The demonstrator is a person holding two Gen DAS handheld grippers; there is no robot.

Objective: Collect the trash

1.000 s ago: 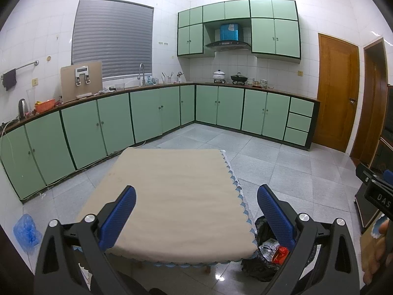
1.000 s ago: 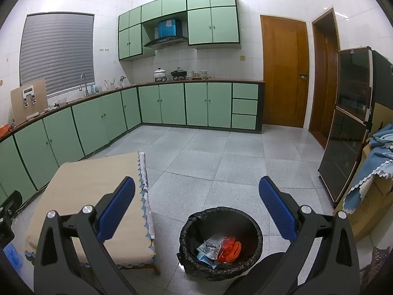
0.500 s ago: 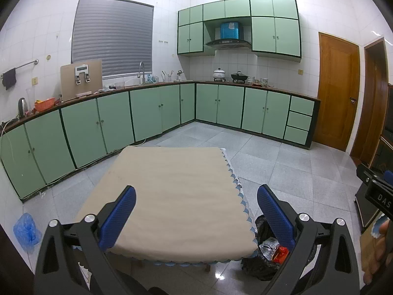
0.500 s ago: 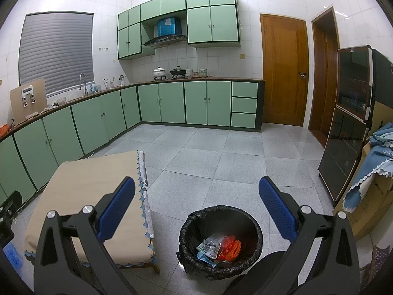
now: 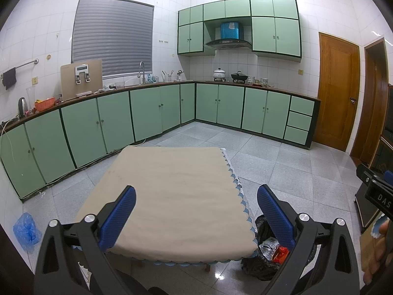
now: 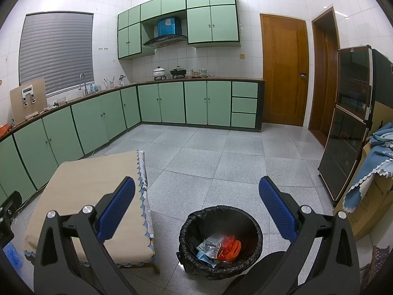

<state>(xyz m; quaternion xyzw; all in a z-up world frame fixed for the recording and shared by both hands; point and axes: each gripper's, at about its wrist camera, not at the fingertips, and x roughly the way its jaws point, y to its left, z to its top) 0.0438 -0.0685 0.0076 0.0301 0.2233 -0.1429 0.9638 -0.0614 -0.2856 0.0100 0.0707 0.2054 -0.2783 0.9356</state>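
Note:
A round bin with a black liner [image 6: 255,231] stands on the floor right of the low table; it also shows in the left wrist view [image 5: 260,263]. Inside lie clear wrappers [image 6: 211,242] and an orange-red piece of trash [image 6: 229,245]. My right gripper [image 6: 196,211] is open and empty, held above the bin. My left gripper [image 5: 196,217] is open and empty, above the near end of the table [image 5: 176,186]. The table's beige cloth is bare. The tip of the right gripper [image 5: 375,191] shows at the right edge of the left wrist view.
Green base cabinets [image 5: 98,127] run along the left and far walls. A blue plastic bag [image 5: 25,228] lies on the floor at the left. A dark glass cabinet [image 6: 348,123] and a cardboard box with a blue cloth [image 6: 373,167] stand at the right. Grey tiled floor [image 6: 221,157] lies beyond.
Both grippers have risen very slightly; the bin sits a touch lower in the right wrist view. Nothing was taken hold of or let go.

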